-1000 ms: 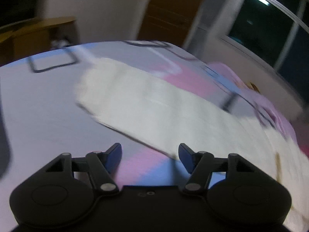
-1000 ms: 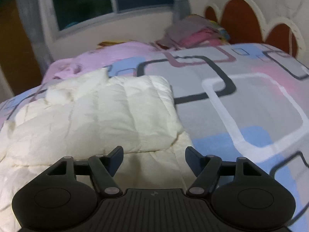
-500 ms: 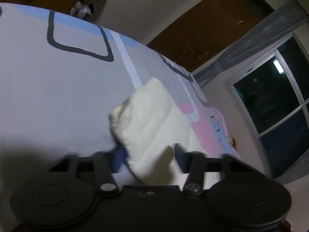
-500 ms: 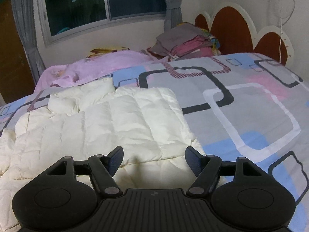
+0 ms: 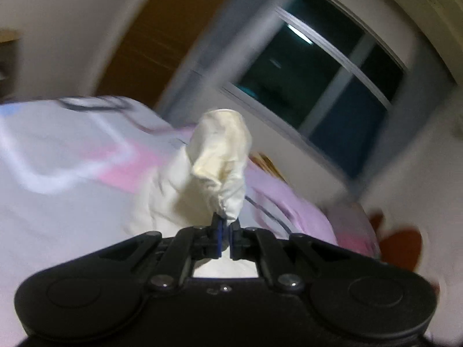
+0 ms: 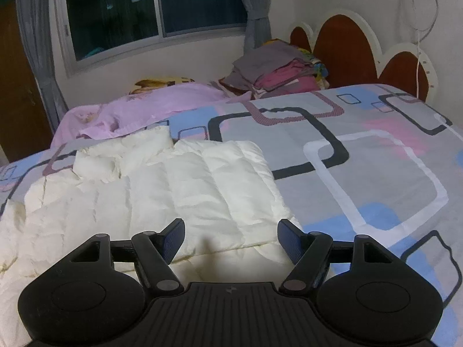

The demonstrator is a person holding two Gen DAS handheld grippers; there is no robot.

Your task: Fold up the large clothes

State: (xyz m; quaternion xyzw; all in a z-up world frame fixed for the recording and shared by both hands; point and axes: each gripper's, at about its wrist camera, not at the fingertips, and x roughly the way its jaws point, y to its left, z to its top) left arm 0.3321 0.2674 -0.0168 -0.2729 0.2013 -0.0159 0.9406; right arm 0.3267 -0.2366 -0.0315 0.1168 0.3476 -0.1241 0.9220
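Cream puffer jacket (image 6: 162, 190) lies spread on the patterned bed (image 6: 361, 150). Left gripper (image 5: 225, 235) has just clamped its jaws on a sleeve end (image 5: 222, 159), lifted toward 12 o'clock. Right gripper (image 6: 231, 238) hovers, jaws released, over the hem at 6 o'clock.

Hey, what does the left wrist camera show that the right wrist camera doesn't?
Only the left wrist view shows the left gripper, shut on a lifted end of the cream puffer jacket, with a brown door behind.

Only the right wrist view shows the right gripper, open and holding nothing, above the jacket's flat quilted body, and a pile of folded clothes by the headboard.

Both show the jacket, the patterned bedspread, the pink blanket and the dark window.
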